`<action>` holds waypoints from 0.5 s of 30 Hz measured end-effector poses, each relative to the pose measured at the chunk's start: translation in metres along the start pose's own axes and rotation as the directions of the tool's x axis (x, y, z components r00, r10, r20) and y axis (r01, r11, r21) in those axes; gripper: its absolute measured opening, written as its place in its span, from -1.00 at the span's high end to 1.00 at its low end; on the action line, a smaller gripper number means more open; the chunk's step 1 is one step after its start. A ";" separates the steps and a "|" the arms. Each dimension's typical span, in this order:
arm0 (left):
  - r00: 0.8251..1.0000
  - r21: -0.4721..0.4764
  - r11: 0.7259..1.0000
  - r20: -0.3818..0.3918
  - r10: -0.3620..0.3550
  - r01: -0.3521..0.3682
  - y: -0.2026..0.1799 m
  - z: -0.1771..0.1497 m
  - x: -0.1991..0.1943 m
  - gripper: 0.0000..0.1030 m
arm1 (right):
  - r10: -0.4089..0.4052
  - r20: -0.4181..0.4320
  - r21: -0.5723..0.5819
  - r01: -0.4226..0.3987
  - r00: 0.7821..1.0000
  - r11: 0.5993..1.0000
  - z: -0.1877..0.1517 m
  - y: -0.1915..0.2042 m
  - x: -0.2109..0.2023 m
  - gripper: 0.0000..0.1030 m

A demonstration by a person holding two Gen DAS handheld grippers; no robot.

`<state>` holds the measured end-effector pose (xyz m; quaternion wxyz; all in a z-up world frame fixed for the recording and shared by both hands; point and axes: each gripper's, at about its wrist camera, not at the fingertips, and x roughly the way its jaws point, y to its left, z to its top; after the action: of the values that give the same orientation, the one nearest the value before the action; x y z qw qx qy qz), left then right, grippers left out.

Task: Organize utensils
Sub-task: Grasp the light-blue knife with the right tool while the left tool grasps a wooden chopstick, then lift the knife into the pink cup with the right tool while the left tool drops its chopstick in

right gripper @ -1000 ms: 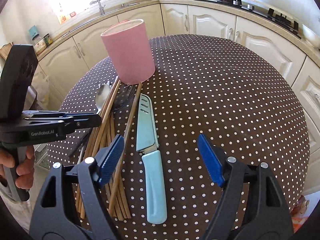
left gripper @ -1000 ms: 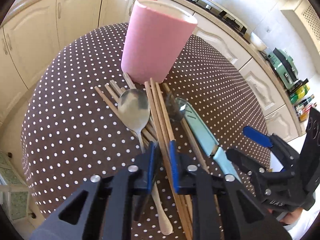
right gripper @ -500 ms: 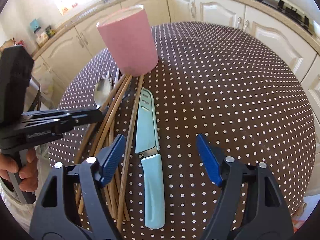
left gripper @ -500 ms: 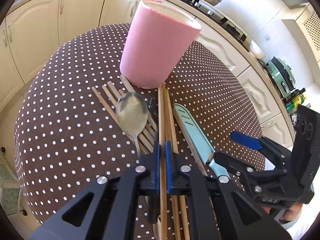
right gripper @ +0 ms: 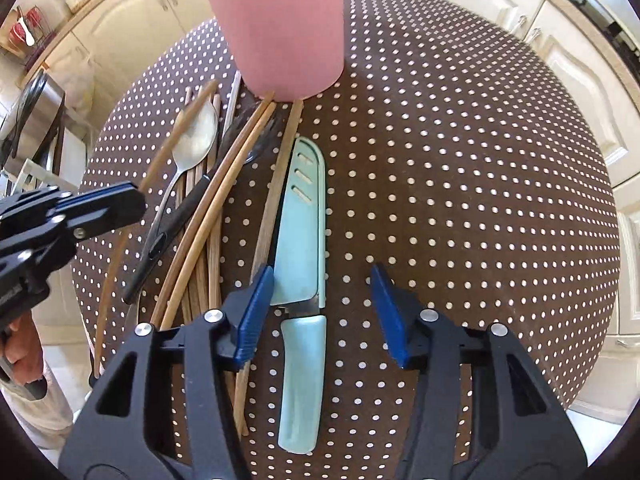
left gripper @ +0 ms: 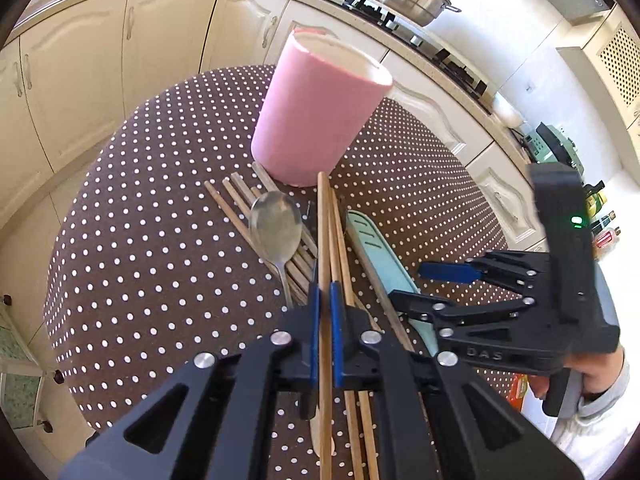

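Left wrist view: the left gripper [left gripper: 325, 332] pinches one chopstick [left gripper: 323, 240], pointing toward the pink cup [left gripper: 320, 116].
Right wrist view: the right gripper [right gripper: 322, 312] is closing around the sheathed knife [right gripper: 300, 280] on the table [right gripper: 460, 160], pads not touching.

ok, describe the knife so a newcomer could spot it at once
Start at the pink cup on the polka-dot table; utensils fan out from its base. The knife lies at the right edge of that pile, beside the chopsticks, under the right gripper, whose jaws are closing. It alone is pale mint, with a slotted sheath.
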<state>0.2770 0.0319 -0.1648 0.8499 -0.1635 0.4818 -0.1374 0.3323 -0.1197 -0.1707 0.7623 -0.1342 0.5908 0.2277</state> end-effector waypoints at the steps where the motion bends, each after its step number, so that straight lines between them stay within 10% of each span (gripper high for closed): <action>1: 1.000 0.001 1.000 0.005 -0.002 0.002 0.001 -0.001 -0.002 0.90 | -0.009 -0.012 -0.008 0.009 1.000 1.000 0.003 0.002 0.002 0.05; 4: 0.999 0.006 1.000 0.029 -0.014 0.014 -0.002 -0.001 -0.009 0.90 | -0.038 -0.015 -0.042 0.037 0.999 0.998 0.011 0.012 0.007 0.44; 15: 0.964 0.134 0.986 0.233 -0.126 0.097 -0.033 -0.006 -0.049 0.90 | 0.059 0.176 0.055 -0.070 0.983 0.996 -0.015 -0.010 -0.026 0.45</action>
<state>0.2448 0.0200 -0.1162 0.9013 -0.1540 0.3558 -0.1933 0.3196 -0.1407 -0.1507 0.8071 -0.0711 0.5325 0.2449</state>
